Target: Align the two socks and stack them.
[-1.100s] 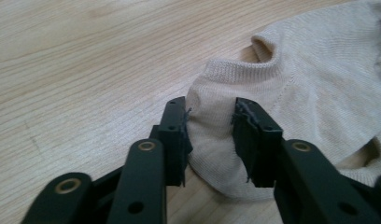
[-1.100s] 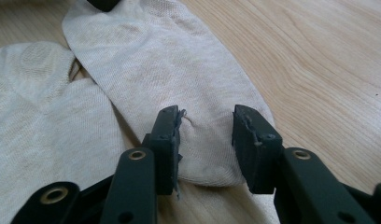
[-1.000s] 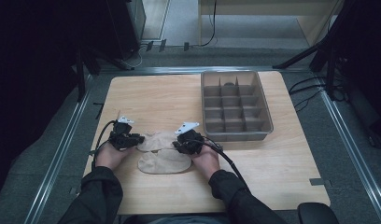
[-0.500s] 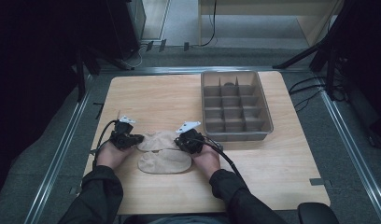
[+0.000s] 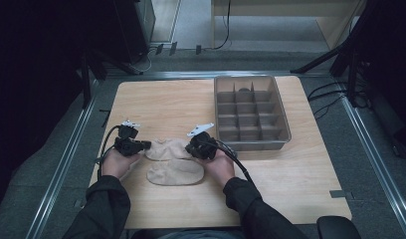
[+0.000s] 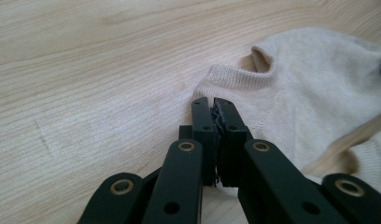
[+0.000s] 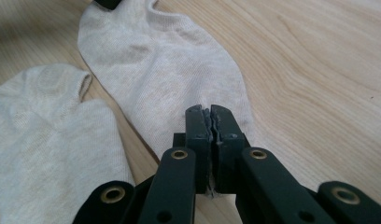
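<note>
Fingers (image 6: pixel 201 122) of our left gripper (image 5: pixel 141 145) are pressed fully together, and they seem to pinch the cuff edge of the upper sock (image 5: pixel 167 148). On our right gripper (image 5: pixel 191 148) the fingers (image 7: pixel 226 126) are also closed, with a bit of that sock's toe end between them (we judge this from the cloth showing at the tips).

This sock lies stretched between both grippers, at lower centre of the high view, on the counter (image 5: pixel 166 99). A second sock (image 5: pixel 175 173) lies flat just below it, its upper edge touching or nearly touching the first.

We judge that the work is at an early stage: both ends are gripped, but nothing is yet folded or put away. A grey divided tray (image 5: pixel 251 112) stands at the upper right, near the right gripper; almost all its compartments look empty. Nothing stands in the way.
</note>
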Demonstrator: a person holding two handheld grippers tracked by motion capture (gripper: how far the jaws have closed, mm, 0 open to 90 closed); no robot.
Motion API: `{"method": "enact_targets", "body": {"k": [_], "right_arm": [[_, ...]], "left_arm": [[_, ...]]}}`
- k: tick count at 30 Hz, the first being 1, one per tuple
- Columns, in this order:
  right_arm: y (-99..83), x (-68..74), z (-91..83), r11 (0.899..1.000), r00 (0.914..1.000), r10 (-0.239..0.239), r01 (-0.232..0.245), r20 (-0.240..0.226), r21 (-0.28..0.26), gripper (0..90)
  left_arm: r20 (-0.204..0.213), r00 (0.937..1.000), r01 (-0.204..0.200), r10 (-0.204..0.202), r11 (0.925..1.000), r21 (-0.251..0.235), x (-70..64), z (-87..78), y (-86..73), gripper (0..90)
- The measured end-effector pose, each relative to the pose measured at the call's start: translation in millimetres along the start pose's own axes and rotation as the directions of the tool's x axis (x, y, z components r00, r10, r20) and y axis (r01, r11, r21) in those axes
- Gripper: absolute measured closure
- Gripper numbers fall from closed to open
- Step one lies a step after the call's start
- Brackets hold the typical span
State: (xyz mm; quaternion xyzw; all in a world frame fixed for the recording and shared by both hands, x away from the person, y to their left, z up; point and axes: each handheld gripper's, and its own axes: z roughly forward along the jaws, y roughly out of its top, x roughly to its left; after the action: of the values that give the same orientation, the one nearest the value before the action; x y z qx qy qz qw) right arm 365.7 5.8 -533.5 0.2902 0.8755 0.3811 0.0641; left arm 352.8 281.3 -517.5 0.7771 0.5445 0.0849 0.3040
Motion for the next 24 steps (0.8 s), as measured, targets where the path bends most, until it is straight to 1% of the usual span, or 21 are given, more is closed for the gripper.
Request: {"method": "enact_targets", "body": {"k": [1, 4, 5, 8, 9, 11, 15, 16, 18, 20, 24], "right_arm": [[1.8, 0.0, -1.9, 1.0, 1.0, -0.002, 0.002, 0.0, 0.0, 86.5], [6.5, -0.2, -6.1, 1.0, 1.0, -0.007, 0.007, -0.006, -0.006, 86.5], [9.5, 0.2, -8.5, 1.0, 0.9998, -0.009, 0.009, -0.016, -0.004, 86.5], [16.7, 1.6, -13.8, 1.0, 0.9995, -0.028, 0.028, -0.014, -0.005, 86.5], [18.1, 2.0, -14.7, 1.0, 0.9994, -0.029, 0.029, -0.016, -0.007, 86.5], [21.8, 4.3, -18.4, 0.999, 0.999, -0.039, 0.038, -0.023, -0.01, 86.5], [26.5, 9.2, -26.3, 0.998, 0.9977, -0.061, 0.061, -0.028, -0.014, 86.5], [27.5, 10.6, -29.4, 0.998, 0.9976, -0.06, 0.06, -0.033, -0.016, 86.5], [28.2, 12.6, -33.3, 0.997, 0.997, -0.07, 0.069, -0.035, -0.015, 86.5], [28.4, 15.2, -38.0, 0.998, 0.997, -0.07, 0.07, -0.032, -0.009, 86.5], [29.4, 17.0, -47.5, 0.998, 0.9967, -0.07, 0.07, -0.042, -0.011, 86.5]], "left_arm": [[0.007, 1.0, 0.005, -0.005, 1.0, 0.0, 0.0, -1.2, 0.8, 87.7], [0.015, 0.9998, 0.016, -0.016, 0.9997, -0.02, -0.9, -7.2, 4.9, 87.6], [0.019, 0.9997, 0.017, -0.016, 0.9994, -0.029, -0.9, -9.7, 6.4, 87.6], [0.028, 0.9993, 0.027, -0.025, 0.9984, -0.049, -1.0, -16.3, 10.0, 87.7], [0.037, 0.9989, 0.031, -0.029, 0.9983, -0.049, -0.6, -18.1, 10.8, 87.7], [0.035, 0.9988, 0.036, -0.034, 0.998, -0.052, -1.2, -20.6, 11.2, 87.8], [0.047, 0.9981, 0.043, -0.041, 0.9981, -0.044, -2.3, -28.0, 11.9, 87.8], [0.047, 0.998, 0.044, -0.041, 0.9979, -0.048, -3.1, -29.9, 12.0, 87.8], [0.074, 0.9962, 0.05, -0.046, 0.9974, -0.052, -4.6, -35.4, 12.2, 87.7], [0.089, 0.9946, 0.057, -0.053, 0.997, -0.051, -6.9, -40.0, 12.1, 87.8], [0.101, 0.9937, 0.054, -0.049, 0.9978, -0.04, -12.5, -47.3, 10.7, 87.7]]}}
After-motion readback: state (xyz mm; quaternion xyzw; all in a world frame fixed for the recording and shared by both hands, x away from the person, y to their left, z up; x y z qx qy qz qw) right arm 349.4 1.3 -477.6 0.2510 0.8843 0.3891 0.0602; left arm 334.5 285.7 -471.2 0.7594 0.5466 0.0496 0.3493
